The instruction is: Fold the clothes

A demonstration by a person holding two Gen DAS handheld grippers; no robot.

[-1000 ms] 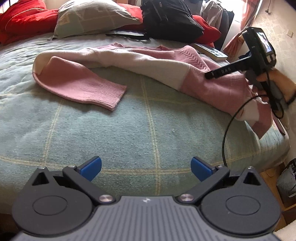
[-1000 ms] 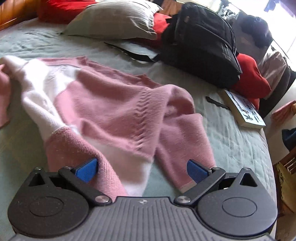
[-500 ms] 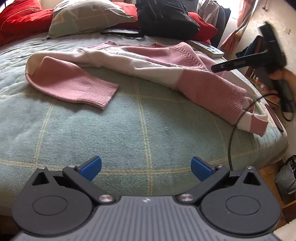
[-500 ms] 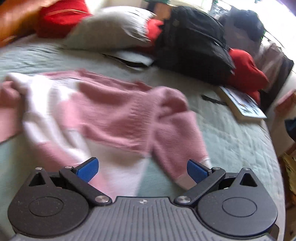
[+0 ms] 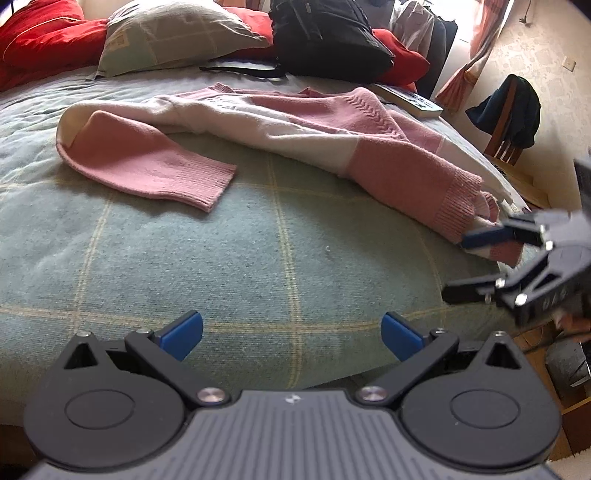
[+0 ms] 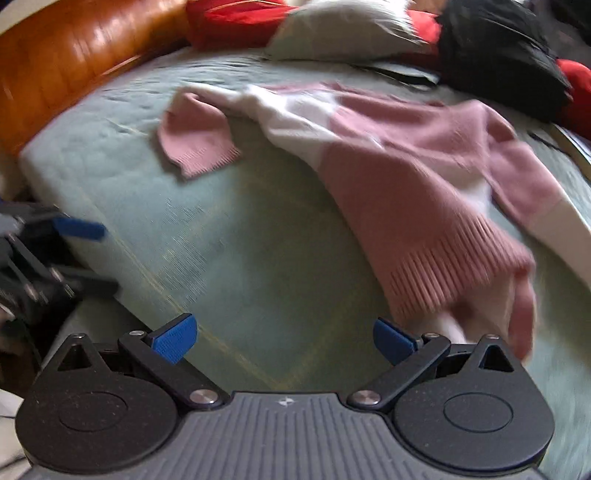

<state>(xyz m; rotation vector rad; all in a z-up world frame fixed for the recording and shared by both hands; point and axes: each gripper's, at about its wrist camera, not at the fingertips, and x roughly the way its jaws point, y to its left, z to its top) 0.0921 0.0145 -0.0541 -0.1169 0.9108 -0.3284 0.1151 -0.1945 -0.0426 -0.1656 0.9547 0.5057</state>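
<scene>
A pink and white knitted sweater (image 5: 280, 125) lies crumpled across the green checked bed, one sleeve folded back at the left (image 5: 155, 166), its ribbed hem (image 6: 436, 266) hanging near the bed's right edge. My left gripper (image 5: 291, 334) hovers open over the bare blanket, short of the sweater. My right gripper (image 6: 284, 338) is open too, low at the bed's near edge, with the hem just beside its right fingertip. In the left wrist view the right gripper (image 5: 476, 264) shows at the right, jaws apart beside the hem. The left gripper (image 6: 85, 254) appears blurred at the left of the right wrist view.
Pillows (image 5: 173, 37), red cushions (image 5: 40, 37) and a black backpack (image 5: 325, 33) line the head of the bed. A book (image 5: 410, 99) lies at the far right. A chair with dark clothes (image 5: 509, 110) stands beside the bed. A wooden footboard (image 6: 74, 62) curves at the left.
The right gripper has dropped from above the sweater's right side down to the bed's near edge and swung left. The left gripper has barely moved. The sweater lies as before.
</scene>
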